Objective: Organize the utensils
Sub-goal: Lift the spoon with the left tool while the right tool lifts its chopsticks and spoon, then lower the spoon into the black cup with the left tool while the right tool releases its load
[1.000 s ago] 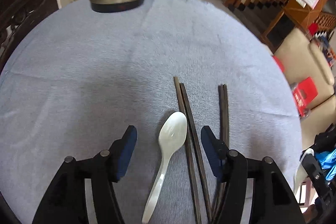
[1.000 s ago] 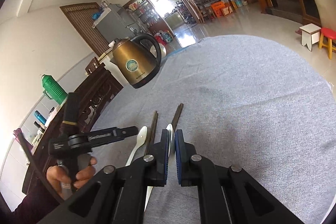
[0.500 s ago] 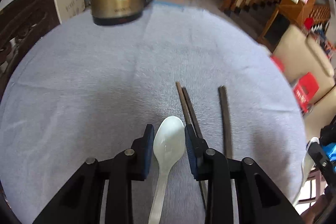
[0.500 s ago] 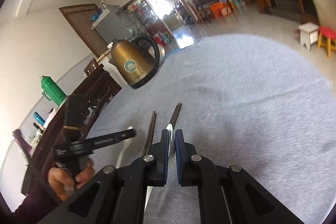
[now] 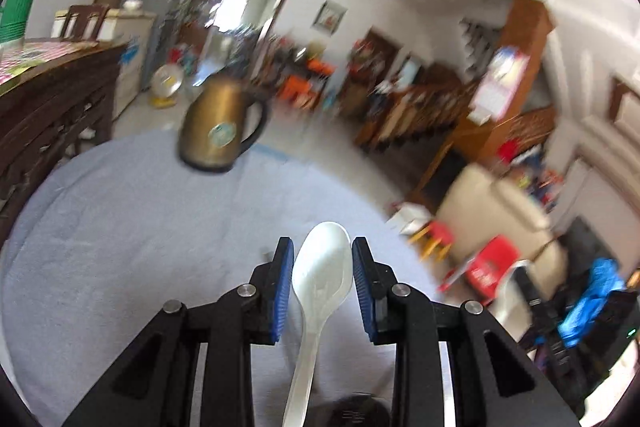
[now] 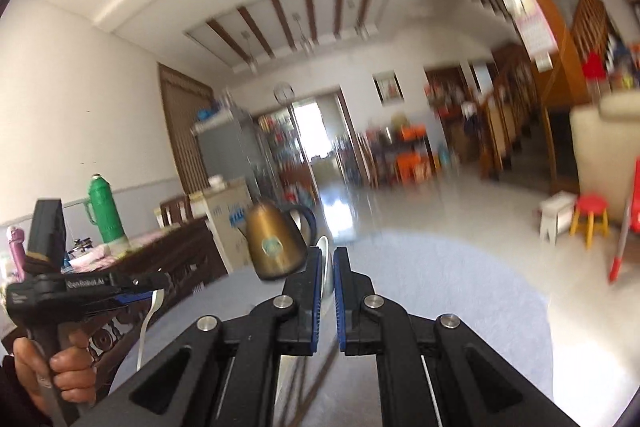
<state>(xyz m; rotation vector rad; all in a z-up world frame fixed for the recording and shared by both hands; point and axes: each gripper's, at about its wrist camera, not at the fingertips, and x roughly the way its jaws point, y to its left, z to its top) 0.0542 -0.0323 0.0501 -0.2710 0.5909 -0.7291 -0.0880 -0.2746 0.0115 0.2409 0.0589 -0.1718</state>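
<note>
My left gripper point(image 5: 322, 243) is shut on a white spoon point(image 5: 322, 273), its blue pads pressing the sides of the bowl. The handle trails back under the camera, and the spoon hangs above the grey tablecloth point(image 5: 120, 227). In the right wrist view a hand holds that left gripper point(image 6: 158, 285) at the left, with the spoon's handle point(image 6: 146, 323) drooping below it. My right gripper point(image 6: 327, 254) is shut on a second white spoon point(image 6: 325, 269), seen edge-on between the pads. A thin brown chopstick point(image 6: 318, 381) shows on the cloth under the right fingers.
A gold kettle point(image 5: 220, 131) stands at the far side of the round table point(image 6: 460, 287). Dark wooden furniture point(image 5: 52, 107) lies to the left with a green thermos point(image 6: 103, 209) on it. Small stools point(image 6: 588, 219) and a sofa are beyond the table's right edge.
The left jaws closed on the spoon lying beside the chopsticks. Both grippers then rose and tilted up off the table, each carrying its spoon. The chopsticks dropped out of the left view.
</note>
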